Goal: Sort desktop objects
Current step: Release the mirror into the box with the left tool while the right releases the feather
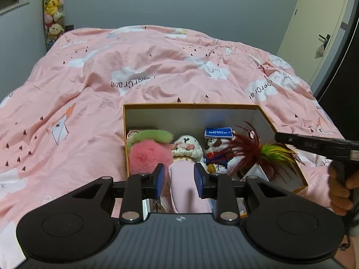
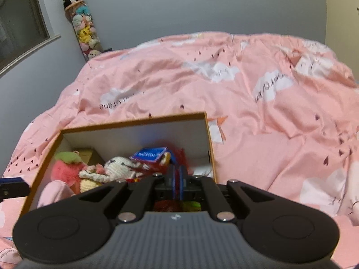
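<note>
left fingers (image 1: 179, 178): hold pink pouch (image 1: 187, 192) | right fingers (image 2: 177, 179): pinch feather toy (image 1: 258, 152) | duvet (image 1: 134, 67): "Paper Crane"

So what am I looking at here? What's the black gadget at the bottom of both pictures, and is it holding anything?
No robot: a person carries a hand-held gripper in each hand, and each has a camera looking forward along its jaws, so each picture shows one gripper's own view.

In the left view, the left gripper has its jaws on either side of a pale pink soft item; whether they pinch it I cannot tell. The right gripper has its jaws closed on a feather toy of dark red and green feathers.

Both are at an open cardboard box standing on a pink bedcover. In the box lie a pink fluffy strawberry, a crocheted white doll and a blue card pack.
</note>
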`<move>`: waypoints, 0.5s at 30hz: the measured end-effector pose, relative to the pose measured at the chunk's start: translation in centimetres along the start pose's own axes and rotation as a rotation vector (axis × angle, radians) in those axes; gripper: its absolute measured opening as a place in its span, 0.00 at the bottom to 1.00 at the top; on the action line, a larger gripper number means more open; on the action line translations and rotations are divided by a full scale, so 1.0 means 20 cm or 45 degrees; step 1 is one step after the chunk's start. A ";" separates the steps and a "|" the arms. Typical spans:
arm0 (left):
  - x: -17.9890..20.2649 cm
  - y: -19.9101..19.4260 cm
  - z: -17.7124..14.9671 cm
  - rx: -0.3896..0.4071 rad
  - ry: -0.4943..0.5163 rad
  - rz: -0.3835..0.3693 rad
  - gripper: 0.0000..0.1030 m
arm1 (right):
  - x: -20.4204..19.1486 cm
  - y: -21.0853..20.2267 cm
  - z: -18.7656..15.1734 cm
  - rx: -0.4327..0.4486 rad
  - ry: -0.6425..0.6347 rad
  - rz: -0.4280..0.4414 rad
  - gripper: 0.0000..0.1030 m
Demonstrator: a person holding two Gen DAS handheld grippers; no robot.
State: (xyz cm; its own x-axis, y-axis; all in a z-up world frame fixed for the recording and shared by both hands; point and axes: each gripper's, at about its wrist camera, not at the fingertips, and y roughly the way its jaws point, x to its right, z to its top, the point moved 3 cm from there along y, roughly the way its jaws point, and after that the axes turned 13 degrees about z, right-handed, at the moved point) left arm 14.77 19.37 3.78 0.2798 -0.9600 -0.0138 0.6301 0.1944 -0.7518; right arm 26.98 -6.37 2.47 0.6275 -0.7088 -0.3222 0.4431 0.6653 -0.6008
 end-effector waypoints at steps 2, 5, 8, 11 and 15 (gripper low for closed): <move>0.01 -0.02 0.01 0.024 -0.001 0.003 0.38 | -0.05 -0.08 0.02 0.052 -0.043 -0.007 0.11; 0.03 -0.06 0.03 0.079 -0.010 0.000 0.51 | -0.14 -0.20 0.05 0.150 -0.120 -0.015 0.22; 0.05 -0.09 0.04 0.120 -0.011 0.001 0.55 | -0.22 -0.30 0.06 0.225 -0.172 -0.006 0.32; 0.07 -0.11 0.04 0.152 -0.016 0.002 0.66 | -0.28 -0.37 0.05 0.266 -0.198 0.018 0.44; 0.09 -0.14 0.03 0.215 -0.019 0.037 0.81 | -0.35 -0.43 0.01 0.294 -0.248 0.032 0.63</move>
State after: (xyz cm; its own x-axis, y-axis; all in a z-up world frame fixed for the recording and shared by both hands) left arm 13.89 17.28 6.17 0.3096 -0.9506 -0.0234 0.7340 0.2545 -0.6297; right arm 18.96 -7.06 9.95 0.7411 -0.6482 -0.1752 0.5459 0.7335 -0.4049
